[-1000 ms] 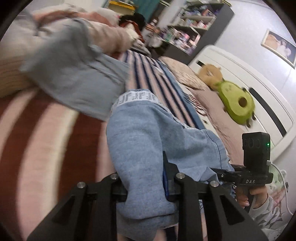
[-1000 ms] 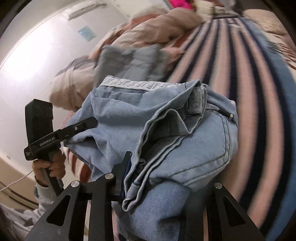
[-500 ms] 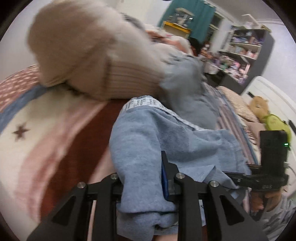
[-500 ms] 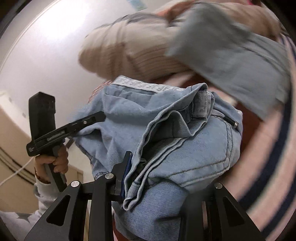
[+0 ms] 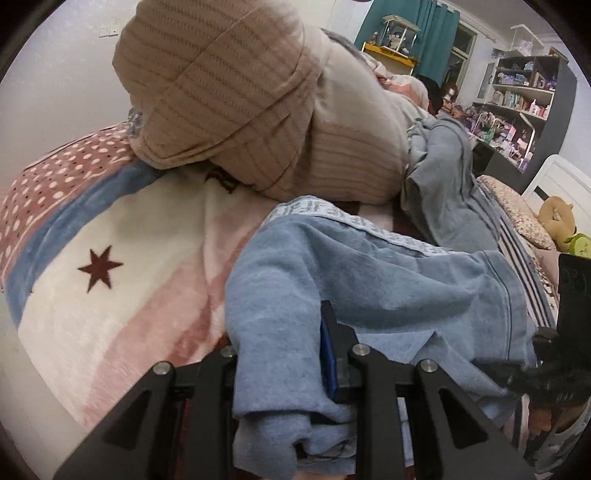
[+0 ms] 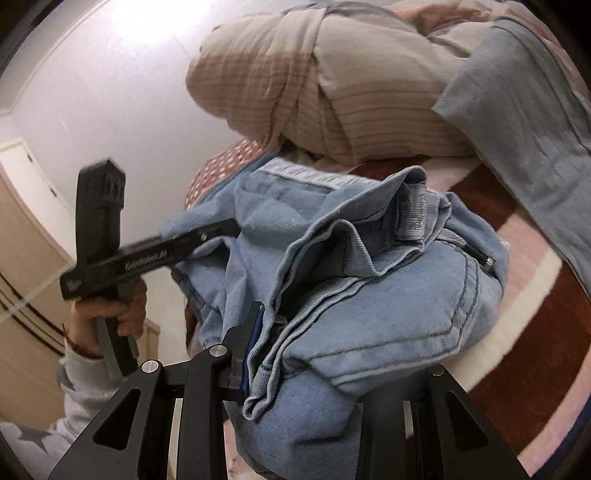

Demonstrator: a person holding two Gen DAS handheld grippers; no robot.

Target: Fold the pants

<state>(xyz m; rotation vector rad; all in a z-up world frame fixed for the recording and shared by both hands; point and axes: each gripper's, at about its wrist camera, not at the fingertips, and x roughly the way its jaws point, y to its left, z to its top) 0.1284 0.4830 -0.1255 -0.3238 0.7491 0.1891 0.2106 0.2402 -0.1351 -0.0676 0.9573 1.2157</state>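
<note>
STATE: left gripper (image 5: 284, 373) and right gripper (image 6: 306, 354) fingers nearly closed, both clamping bunched jeans (image 5: 369, 288) above the bed (image 5: 110, 295) | RISK: we may snag the grey garment (image 5: 443, 199) at 1 o'clock; thick denim may slip.

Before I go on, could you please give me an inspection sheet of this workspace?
Surface: striped blanket with a star print, covering a bed.
Job's things: light blue jeans, bunched, held up off the blanket.
Clutter: beige ribbed bundle and grey garment lying behind the jeans.
Grippers: left gripper and right gripper each shut on the jeans.
Cables: thin pale cord near the left hand.
Surroundings: white wall, shelving, teal curtain, plush toys.
</note>
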